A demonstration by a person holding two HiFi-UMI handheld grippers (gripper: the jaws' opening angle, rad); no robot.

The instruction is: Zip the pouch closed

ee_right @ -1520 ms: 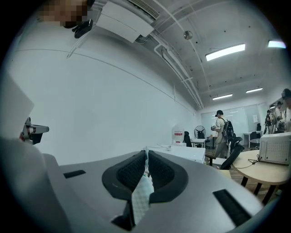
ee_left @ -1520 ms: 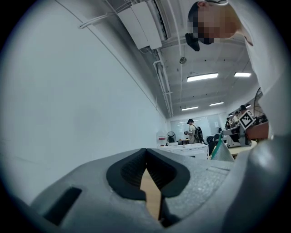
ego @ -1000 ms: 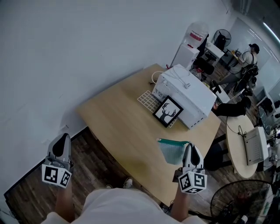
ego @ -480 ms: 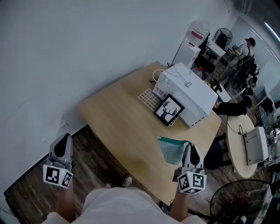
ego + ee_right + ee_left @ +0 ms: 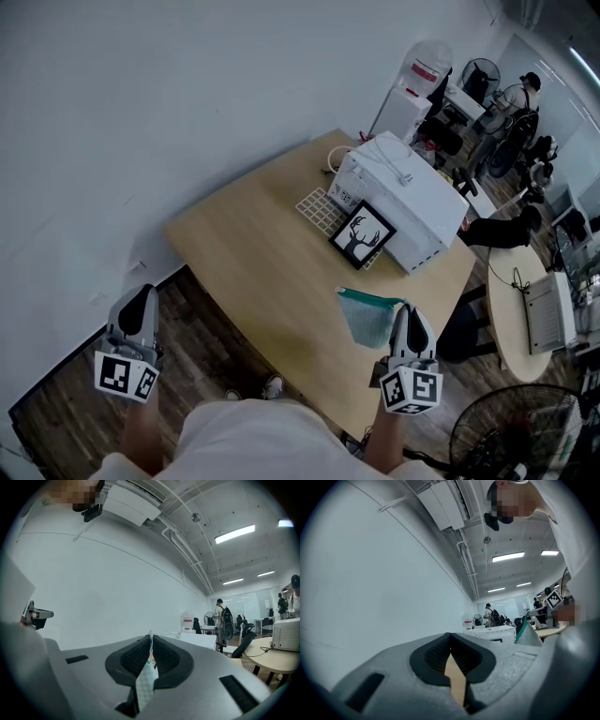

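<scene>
Two tongs sit low in the head view, close to the person's body, and neither has visibly moved over the last second. Nearest, the left tongs (image 5: pixel 141 298) hang off the desk's left edge above the wood floor (image 5: pixel 56 412). Their pads are pressed together with nothing between them, and their own view shows only a sliver of desk through the gap below the pads. The right tongs (image 5: pixel 410 317) are clamped on one edge of the pouch (image 5: pixel 367 319) and hold it up over the near part of the desk (image 5: pixel 248 248). The right gripper view shows its checked fabric pinched flat between the pads. The pouch hangs much as it did, with its teal band along the edge away from the grip. With so little altered, I judge that zipping has not yet begun. One side is anchored, but the empty tongs are well apart from the pouch and would have to cross over to the zip.

Whether the zip is open, partly shut or fully closed cannot be made out. The slider is too small to find, and the gripped edge is hidden behind the right tongs.

Farther back, a framed deer picture (image 5: pixel 361 239) leans on a white box (image 5: pixel 408 197), with a gridded tray (image 5: pixel 317 214) just beside it. Beyond the desk comes the only clear change: a person (image 5: pixel 518 101) in the office has shifted position.
</scene>
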